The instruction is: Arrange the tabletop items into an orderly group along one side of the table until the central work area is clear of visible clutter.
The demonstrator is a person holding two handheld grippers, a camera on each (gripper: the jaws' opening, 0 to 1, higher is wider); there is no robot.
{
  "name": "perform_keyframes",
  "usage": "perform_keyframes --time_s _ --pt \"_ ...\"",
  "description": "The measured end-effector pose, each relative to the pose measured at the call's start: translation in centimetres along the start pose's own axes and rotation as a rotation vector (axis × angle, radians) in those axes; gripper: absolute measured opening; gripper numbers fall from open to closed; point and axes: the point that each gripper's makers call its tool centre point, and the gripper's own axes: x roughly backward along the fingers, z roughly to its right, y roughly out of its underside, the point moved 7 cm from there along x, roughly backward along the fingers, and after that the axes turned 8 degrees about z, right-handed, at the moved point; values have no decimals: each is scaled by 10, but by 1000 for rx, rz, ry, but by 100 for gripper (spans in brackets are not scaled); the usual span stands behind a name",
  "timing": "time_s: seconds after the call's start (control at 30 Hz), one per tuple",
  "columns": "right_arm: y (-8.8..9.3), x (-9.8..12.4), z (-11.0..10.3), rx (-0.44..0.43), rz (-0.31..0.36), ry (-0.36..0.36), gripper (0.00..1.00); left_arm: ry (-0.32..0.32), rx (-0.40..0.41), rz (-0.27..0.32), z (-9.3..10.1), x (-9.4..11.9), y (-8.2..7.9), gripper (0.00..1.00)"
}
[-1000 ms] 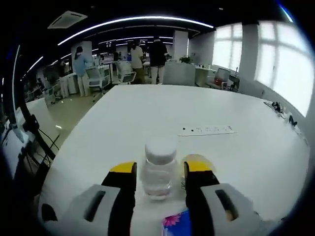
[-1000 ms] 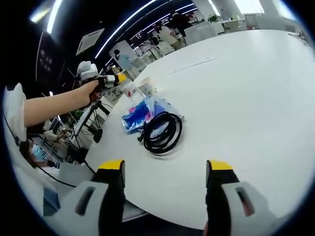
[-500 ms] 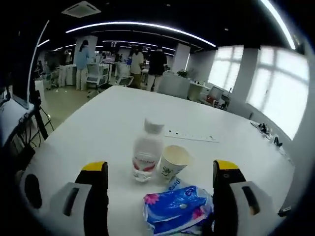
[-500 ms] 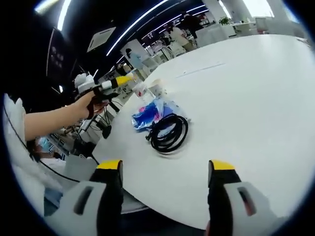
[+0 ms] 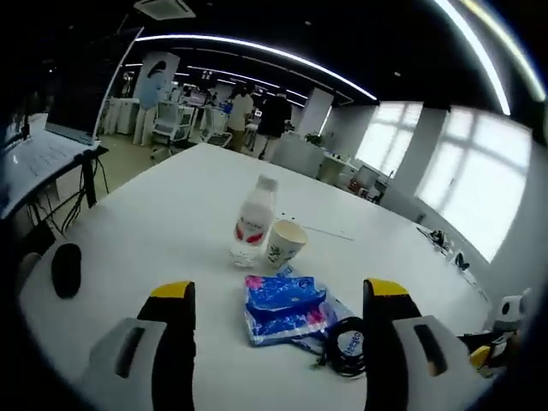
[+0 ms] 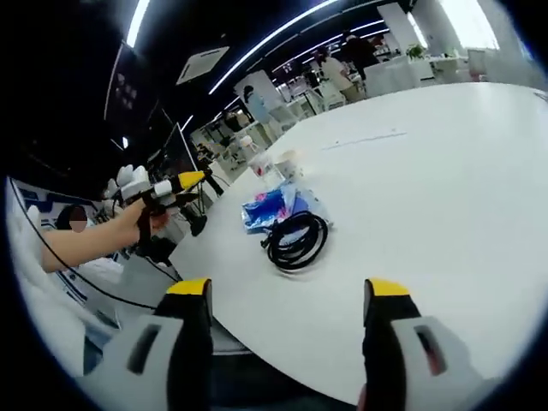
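Both grippers gape, left gripper [image 5: 278, 295] and right gripper [image 6: 287, 291] gripping nothing; clear plastic bottle [image 5: 253, 224], paper cup [image 5: 283, 243], blue tissue packet [image 5: 284, 306] and black coiled cable [image 5: 348, 347] cluster near the white table [image 5: 154, 231] edge.

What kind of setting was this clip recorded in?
Most likely an open-plan office: a large white table, desks with office chairs behind it, people standing at the back, and long ceiling strip lights.
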Motion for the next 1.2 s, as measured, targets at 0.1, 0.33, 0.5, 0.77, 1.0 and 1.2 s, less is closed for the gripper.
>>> perform_keyframes --time_s 0.1,0.33,0.5,0.77,1.0,1.2 --pt "9 5 -1 -35 -34 55 71 5 -8 7 -3 27 -5 81" --pt "0 23 -18 116 -83 -1 69 9 104 39 -4 64 -4 76" --pt "-34 34 -15 144 -12 -20 69 47 20 15 11 74 1 80" --pt "-64 9 29 131 -16 -74 69 83 -185 -58 43 59 2 81" --pt "-118 2 61 234 -23 -176 69 7 -189 -50 67 27 7 79" --pt "-160 -8 74 245 16 -181 68 -19 -174 -56 78 17 15 77"
